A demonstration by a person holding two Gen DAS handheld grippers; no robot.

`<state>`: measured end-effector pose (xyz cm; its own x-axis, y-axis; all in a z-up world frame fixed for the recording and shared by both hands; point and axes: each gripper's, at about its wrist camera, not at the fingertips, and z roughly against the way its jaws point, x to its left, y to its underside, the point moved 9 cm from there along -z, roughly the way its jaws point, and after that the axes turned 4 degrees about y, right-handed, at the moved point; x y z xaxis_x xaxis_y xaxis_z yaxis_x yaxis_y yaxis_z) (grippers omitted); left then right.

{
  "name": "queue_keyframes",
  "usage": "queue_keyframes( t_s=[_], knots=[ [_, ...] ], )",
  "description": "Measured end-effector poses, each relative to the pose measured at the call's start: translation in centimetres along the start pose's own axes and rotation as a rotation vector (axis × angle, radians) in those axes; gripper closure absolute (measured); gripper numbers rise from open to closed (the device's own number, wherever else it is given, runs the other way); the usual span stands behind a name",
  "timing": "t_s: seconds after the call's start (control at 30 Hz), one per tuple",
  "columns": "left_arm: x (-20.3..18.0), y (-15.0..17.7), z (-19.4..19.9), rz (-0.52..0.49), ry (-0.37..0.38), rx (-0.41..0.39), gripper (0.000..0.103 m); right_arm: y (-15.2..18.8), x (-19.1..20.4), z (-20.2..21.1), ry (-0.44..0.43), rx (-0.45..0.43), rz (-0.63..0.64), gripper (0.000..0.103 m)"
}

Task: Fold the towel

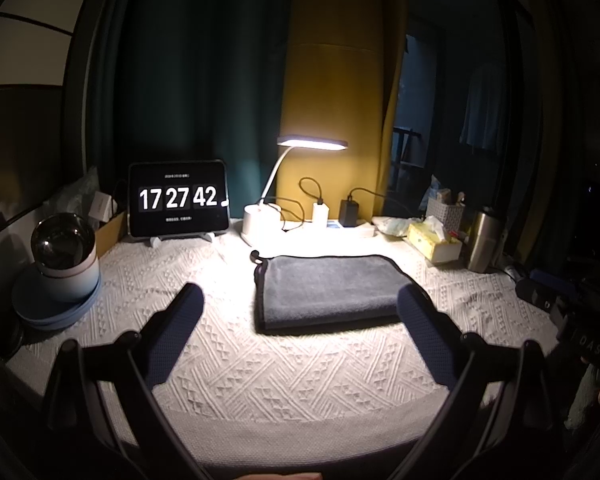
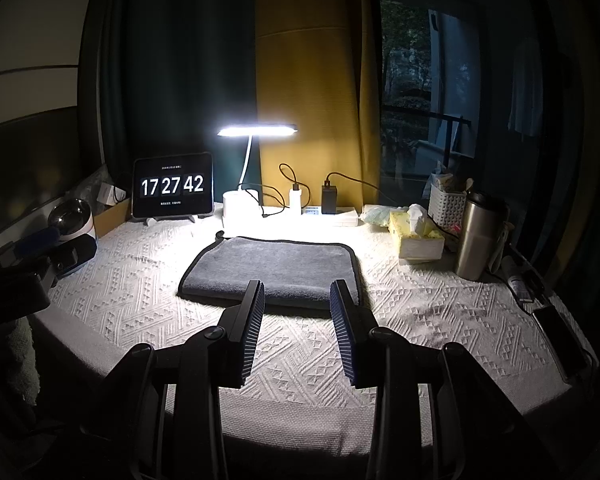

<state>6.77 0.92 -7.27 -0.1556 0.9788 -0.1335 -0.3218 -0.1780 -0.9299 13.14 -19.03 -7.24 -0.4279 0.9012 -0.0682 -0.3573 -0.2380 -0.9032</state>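
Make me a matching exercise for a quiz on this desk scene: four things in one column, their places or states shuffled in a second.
Things:
1. towel
2. desk lamp
3. tissue box
4. left gripper

Places or states:
A. lit, at the back of the table
B. open, holding nothing
C. folded, flat in the middle of the white cloth
D. right of the towel, beside the steel tumbler

Pairs: 1-C, 2-A, 3-D, 4-B

Lit desk lamp (image 2: pixel 257 131), green and yellow curtains (image 2: pixel 308 80), dark window (image 2: pixel 420 92), white tablecloth (image 2: pixel 140 280)
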Motion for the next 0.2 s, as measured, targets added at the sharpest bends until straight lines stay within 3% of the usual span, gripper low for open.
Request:
queue_keyframes(
  t_s=[0.2],
  knots=[
    [-0.67, -0.20, 0.17, -0.029, 0.007, -0.033, 0.004, 0.44, 0.23, -0.35, -0.015, 0.006, -0.005, 0.067]
  ],
)
